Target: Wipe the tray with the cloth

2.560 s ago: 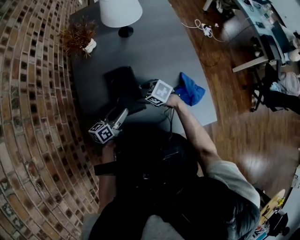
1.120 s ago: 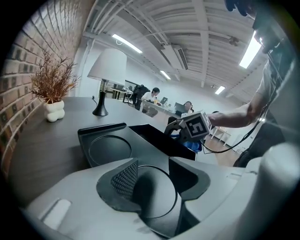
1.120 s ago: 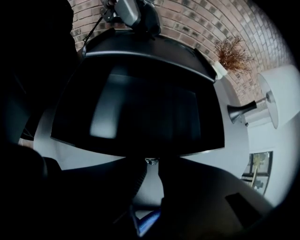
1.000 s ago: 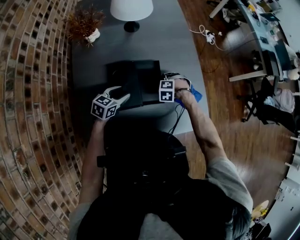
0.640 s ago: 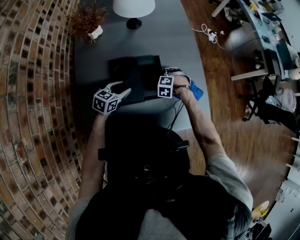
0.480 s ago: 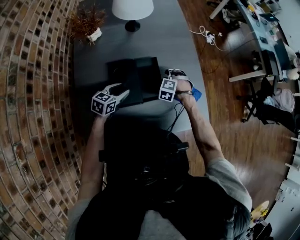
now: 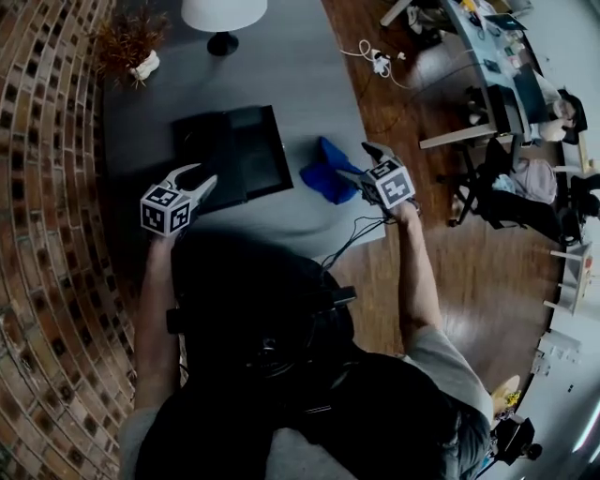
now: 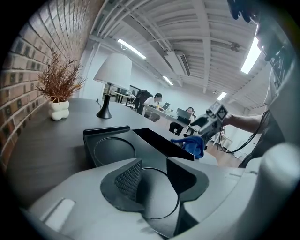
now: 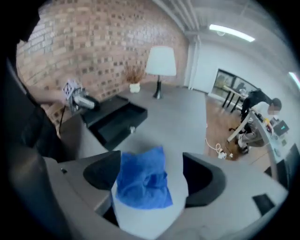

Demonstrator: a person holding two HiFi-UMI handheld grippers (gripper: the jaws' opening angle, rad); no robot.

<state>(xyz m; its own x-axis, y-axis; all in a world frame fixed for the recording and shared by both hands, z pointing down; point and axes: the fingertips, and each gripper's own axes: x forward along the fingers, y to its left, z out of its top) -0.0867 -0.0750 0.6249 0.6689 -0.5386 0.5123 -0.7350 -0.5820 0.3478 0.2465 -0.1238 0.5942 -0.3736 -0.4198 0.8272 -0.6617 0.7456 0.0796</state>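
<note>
left gripper (image 7: 201, 175): in my left hand, aimed forward and somewhat down over the near left part of the tray (image 7: 267, 155), marker cube toward me.
left fingers (image 8: 127, 180): a narrow gap stands between them, and they have just been closing. One round recess of the tray shows in that gap (the view is too close for me to tell whether the pads touch the tray).
left arm: stretched straight ahead on the brick wall (image 7: 47, 187) side, with the hand tucked behind the cube.
right gripper (image 7: 359, 161): held up off the desk (image 7: 309, 75) near its right edge and tipped steeply down toward the cloth (image 7: 326, 173).
right fingers (image 9: 202, 174): spread wide, having just been opening. They pinch nothing, and the cloth lies on the desk below the gap.
right arm: reaching out to the right of my body, forearm bare, right hand (image 7: 405, 208) wrapped behind the cube. A black cable (image 7: 352, 234) trails from there back toward me.
cloth: blue, crumpled in a heap on the grey desk just right of the tray, between it and my right gripper, and outside the tray.
tray: black, flat on the desk, with round recesses on its left and a rectangular well on its right.
far end of desk: a lamp (image 7: 223, 13) and a dried plant (image 7: 131, 47) in a white pot, well apart from the tray.
</note>
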